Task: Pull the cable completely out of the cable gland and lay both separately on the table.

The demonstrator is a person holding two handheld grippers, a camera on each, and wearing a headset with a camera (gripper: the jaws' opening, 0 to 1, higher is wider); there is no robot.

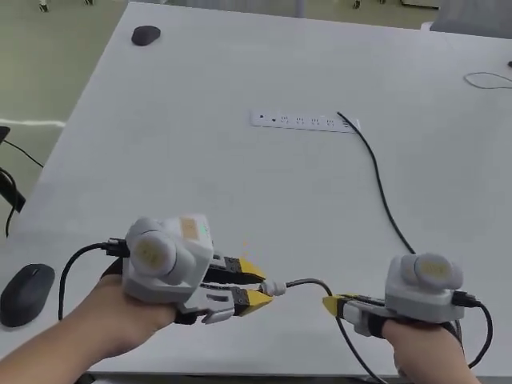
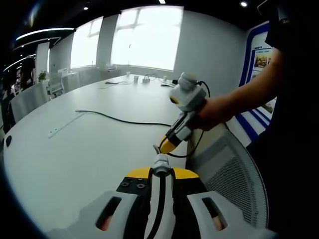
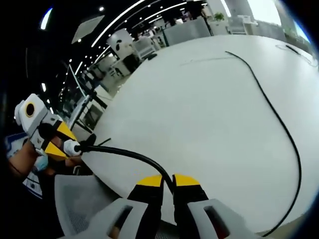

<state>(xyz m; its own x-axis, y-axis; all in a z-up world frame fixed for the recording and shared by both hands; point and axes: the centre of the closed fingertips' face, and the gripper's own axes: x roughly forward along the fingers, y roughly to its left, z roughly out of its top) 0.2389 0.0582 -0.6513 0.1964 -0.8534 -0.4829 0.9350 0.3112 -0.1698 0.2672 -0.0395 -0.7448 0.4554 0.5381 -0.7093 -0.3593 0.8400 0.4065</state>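
Left gripper point(image 1: 258, 285) lower left, jaws clamped on white cable gland point(image 1: 273, 287), right gripper point(image 1: 330, 304) lower right, jaws pinched on black cable point(image 1: 308, 282) leaving the gland, over desk point(image 1: 240, 176) edge

White worktop point(image 1: 200, 176). On it: white power strip point(image 1: 304, 122) mid-far, black cord point(image 1: 382, 192) running from it toward the near edge, dark mouse point(image 1: 146, 34) at far-left corner, second mouse point(image 1: 26, 292) near-left.
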